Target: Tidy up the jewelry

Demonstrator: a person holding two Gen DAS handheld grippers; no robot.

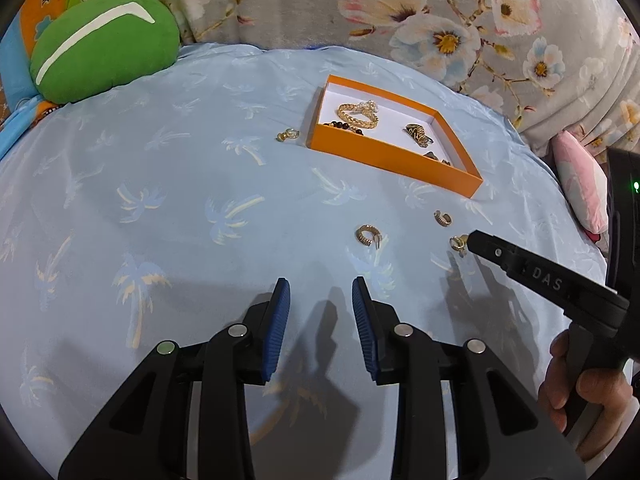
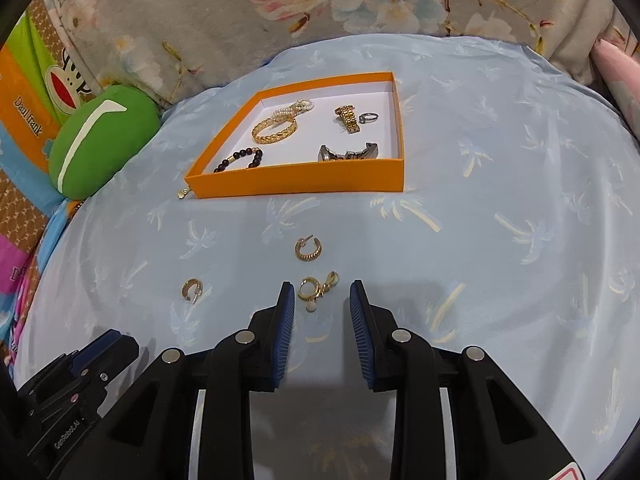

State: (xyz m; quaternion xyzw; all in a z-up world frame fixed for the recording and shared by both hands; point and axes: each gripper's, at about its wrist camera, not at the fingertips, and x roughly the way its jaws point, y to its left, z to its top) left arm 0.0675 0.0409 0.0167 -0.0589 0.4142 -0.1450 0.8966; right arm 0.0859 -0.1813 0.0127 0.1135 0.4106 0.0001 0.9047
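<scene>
Gold charm earring (image 2: 316, 289) between right claw (image 2: 322, 296) pads, ungripped | left claw (image 1: 320, 294) parted, empty

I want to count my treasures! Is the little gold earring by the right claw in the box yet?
Not yet. The gold earring lies on the blue sheet, outside the orange box, between the right gripper's open fingers.
</scene>
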